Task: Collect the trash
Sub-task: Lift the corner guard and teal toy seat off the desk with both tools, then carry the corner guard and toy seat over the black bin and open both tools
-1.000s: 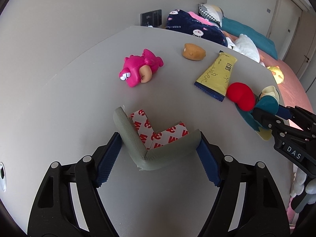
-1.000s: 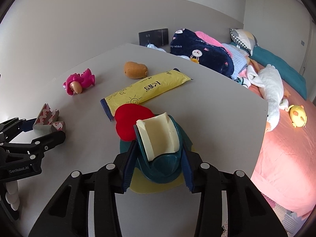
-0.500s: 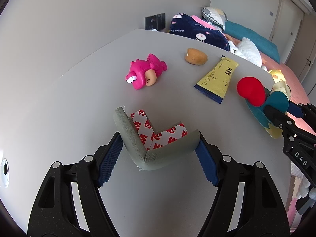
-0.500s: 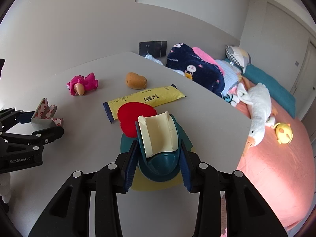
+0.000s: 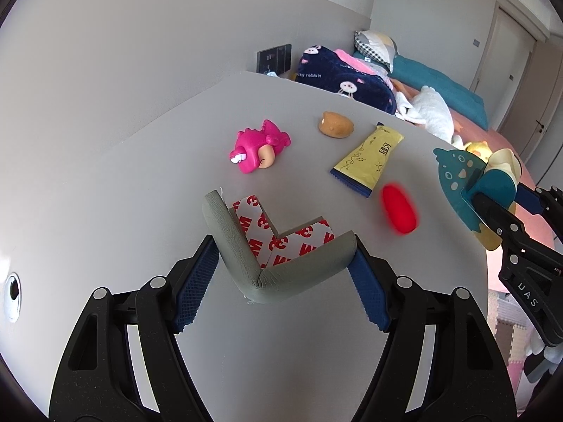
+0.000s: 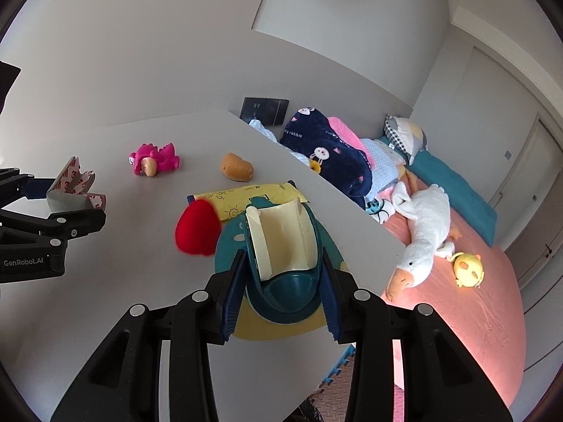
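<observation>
Both grippers have risen off the grey table (image 5: 105,183). Left gripper (image 5: 281,281) stands fairly wide, clamped on a grey corner guard (image 5: 267,260) whose backing reads "3M". Right gripper (image 6: 281,281) pinches a teal dustpan toy (image 6: 285,281) held above the tabletop; a red piece (image 6: 197,228) blurs beside it. "GenRobot.AI" marks the left tool. A navy blanket (image 5: 337,77) says "lucky rabbit".

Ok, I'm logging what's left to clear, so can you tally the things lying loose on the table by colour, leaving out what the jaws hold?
Pink: 1, the toy
Brown: 1, the potato-like lump
Yellow: 1, the packet
Red: 1, the soft red thing
Total: 4 lying on the table
</observation>
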### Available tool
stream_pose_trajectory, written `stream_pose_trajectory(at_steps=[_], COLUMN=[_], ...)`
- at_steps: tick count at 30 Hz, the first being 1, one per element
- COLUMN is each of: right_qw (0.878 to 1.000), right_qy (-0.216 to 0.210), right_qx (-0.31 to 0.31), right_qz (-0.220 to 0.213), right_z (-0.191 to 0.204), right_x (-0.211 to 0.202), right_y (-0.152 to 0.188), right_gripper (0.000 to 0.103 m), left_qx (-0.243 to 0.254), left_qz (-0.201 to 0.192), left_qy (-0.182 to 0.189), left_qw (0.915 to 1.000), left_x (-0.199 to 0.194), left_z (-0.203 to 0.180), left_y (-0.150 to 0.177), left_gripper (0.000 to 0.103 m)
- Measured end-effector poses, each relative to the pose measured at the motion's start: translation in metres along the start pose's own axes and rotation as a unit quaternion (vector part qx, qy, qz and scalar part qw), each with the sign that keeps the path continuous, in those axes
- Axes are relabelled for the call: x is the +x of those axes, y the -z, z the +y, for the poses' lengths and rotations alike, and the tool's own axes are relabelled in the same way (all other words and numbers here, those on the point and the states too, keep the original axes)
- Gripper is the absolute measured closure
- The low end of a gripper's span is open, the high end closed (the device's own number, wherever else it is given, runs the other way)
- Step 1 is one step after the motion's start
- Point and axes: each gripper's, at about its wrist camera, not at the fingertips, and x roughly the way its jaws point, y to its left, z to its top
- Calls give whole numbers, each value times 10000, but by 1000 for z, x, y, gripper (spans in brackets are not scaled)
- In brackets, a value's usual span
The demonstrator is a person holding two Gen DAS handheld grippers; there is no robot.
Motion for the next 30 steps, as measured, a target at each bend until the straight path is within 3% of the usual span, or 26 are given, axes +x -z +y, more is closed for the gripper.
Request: stream_pose_trajectory(at_steps=[9,30], right_qw=[9999,9983], right_qy=[74,297], right_qx=[35,464], right_qz=[-93,-195], right_z=[-4,-58], right_x=[-29,-90], right_y=[7,48], right_gripper=[62,62], left_qx=[-17,506], left_qz=[-92,-300], left_qy=[126,423], left_qw=[9999,9974], left_x=[-22,-60], left_z=[-9,-86], left_y=[10,24], left_gripper=[31,31])
